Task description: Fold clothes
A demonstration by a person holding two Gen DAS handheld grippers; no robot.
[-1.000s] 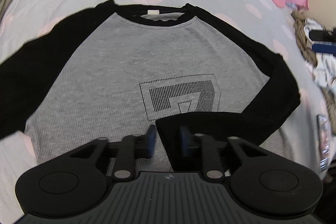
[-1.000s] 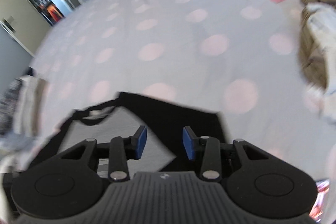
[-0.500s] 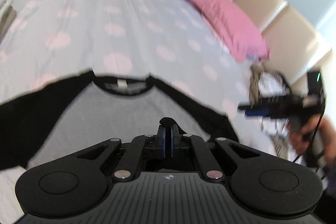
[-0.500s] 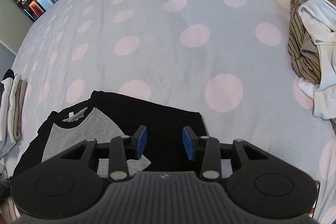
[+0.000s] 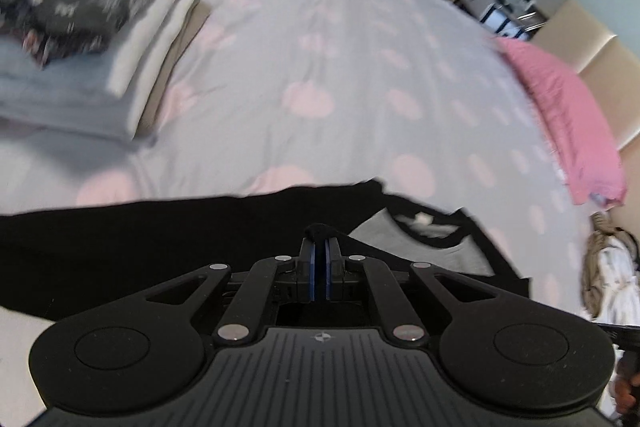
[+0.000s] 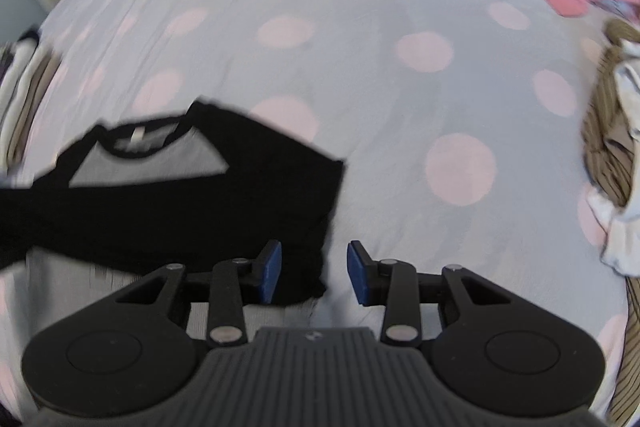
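Note:
A grey raglan shirt with black sleeves (image 5: 424, 247) lies on the polka-dot bedspread (image 5: 320, 67). My left gripper (image 5: 319, 239) is shut on a fold of the black sleeve (image 5: 160, 239), which stretches across the shirt's front toward the left. In the right wrist view the same shirt (image 6: 160, 163) lies lower left, its folded black sleeve (image 6: 240, 211) reaching under the gripper. My right gripper (image 6: 314, 267) hovers open over the sleeve's right edge, nothing pinched between its blue pads (image 6: 272, 267).
A stack of folded clothes (image 5: 88, 27) sits at the upper left of the bed. A pink pillow (image 5: 568, 119) lies at the right. A heap of unfolded clothes (image 6: 612, 155) lies at the bed's right side. A hand (image 5: 626, 387) shows at the lower right corner.
My left gripper closed on the black sleeve cuff and carried it up and leftward across the shirt. My right gripper dipped toward the folded sleeve's edge, staying open.

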